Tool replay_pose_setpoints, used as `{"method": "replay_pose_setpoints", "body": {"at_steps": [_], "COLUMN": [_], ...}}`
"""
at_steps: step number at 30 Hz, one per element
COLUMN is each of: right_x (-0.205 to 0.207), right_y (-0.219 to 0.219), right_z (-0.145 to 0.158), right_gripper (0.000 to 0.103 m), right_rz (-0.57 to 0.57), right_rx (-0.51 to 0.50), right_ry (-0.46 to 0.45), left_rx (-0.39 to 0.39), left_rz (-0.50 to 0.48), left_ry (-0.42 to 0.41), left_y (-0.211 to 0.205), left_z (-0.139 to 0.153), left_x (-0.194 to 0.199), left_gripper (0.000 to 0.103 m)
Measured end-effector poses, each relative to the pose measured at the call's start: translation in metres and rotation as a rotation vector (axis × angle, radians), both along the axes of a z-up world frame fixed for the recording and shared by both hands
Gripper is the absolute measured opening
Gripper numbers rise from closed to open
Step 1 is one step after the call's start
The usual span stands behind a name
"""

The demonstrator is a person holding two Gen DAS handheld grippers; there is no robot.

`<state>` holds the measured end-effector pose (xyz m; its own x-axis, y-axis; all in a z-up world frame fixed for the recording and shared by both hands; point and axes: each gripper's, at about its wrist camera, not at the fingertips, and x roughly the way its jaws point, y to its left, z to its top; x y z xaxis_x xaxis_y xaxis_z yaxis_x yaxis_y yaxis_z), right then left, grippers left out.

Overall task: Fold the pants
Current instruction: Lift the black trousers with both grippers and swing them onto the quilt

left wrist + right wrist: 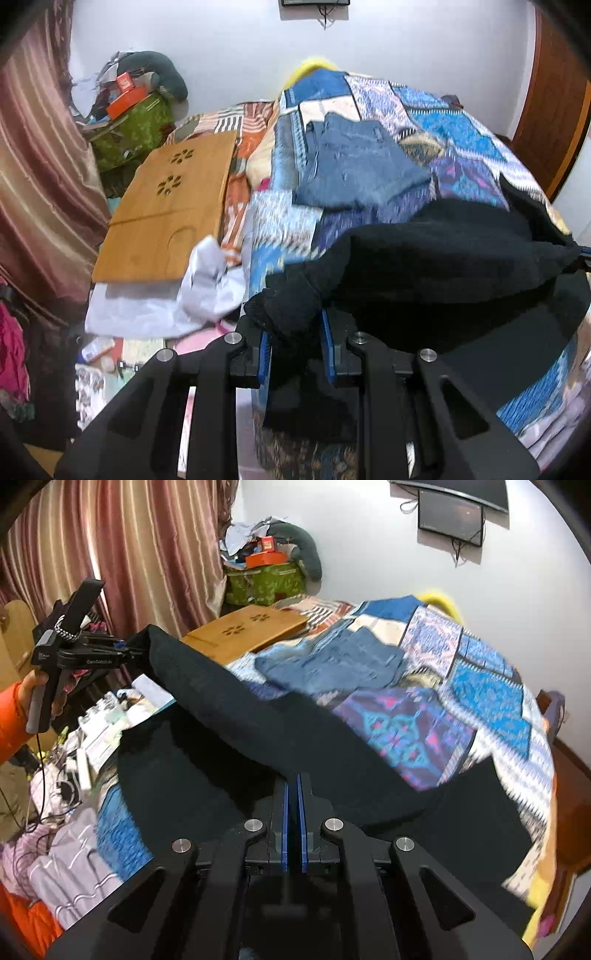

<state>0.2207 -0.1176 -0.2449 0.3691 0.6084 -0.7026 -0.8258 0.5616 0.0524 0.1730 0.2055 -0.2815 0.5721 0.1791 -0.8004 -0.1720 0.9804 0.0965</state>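
Keep both grips level and the edge between them taut as you carry the black pants (pixel 258 716) over the patchwork bedspread (pixel 480 686), so the fold lands straight. Your right gripper (pixel 293 823) has its jaws pressed nearly together on a thin edge of the fabric. Your left gripper (pixel 295 343) stands wider, clamping a thick bunch. The pants hang between them above the bed, short of the folded jeans (pixel 354 162).

The left gripper (pixel 127 650) body reads "GenRobot.AI".
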Motion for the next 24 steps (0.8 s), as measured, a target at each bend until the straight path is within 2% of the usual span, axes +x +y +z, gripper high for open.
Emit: {"method": "replay_pose_setpoints", "body": {"at_steps": [5, 7, 9, 12, 15, 19, 21, 24], "right_x": [-0.023, -0.026, -0.032, -0.035, -0.036, -0.037, -0.038, -0.036], "right_y": [0.000, 0.003, 0.004, 0.002, 0.001, 0.001, -0.002, -0.016], "right_z": [-0.024, -0.038, -0.047, -0.055, -0.053, -0.048, -0.044, -0.034], "right_gripper": [0.004, 0.004, 0.004, 0.004, 0.008, 0.011, 0.018, 0.039], "right_rz": [-0.002, -0.012, -0.023, -0.051, -0.065, -0.072, -0.075, -0.094], "right_rx": [-0.010, -0.018, -0.030, -0.007, 0.004, -0.014, -0.023, -0.015], "right_ry": [0.049, 0.080, 0.089, 0.120, 0.142, 0.158, 0.153, 0.142], "left_rx": [0.003, 0.011, -0.016, -0.050, -0.071, -0.071, -0.065, -0.064], "left_rz": [0.041, 0.092, 0.126, 0.163, 0.173, 0.159, 0.142, 0.110], "left_ry": [0.064, 0.100, 0.131, 0.167, 0.150, 0.105, 0.081, 0.039], "left_y": [-0.003, 0.000, 0.007, 0.016, 0.021, 0.021, 0.017, 0.008], "left_z": [-0.036, -0.057, -0.075, -0.097, -0.091, -0.063, -0.045, -0.021], "left_x": [-0.027, -0.035, -0.042, -0.052, -0.056, -0.056, -0.052, -0.043], "left_gripper": [0.023, 0.021, 0.015, 0.015, 0.015, 0.015, 0.015, 0.018]}}
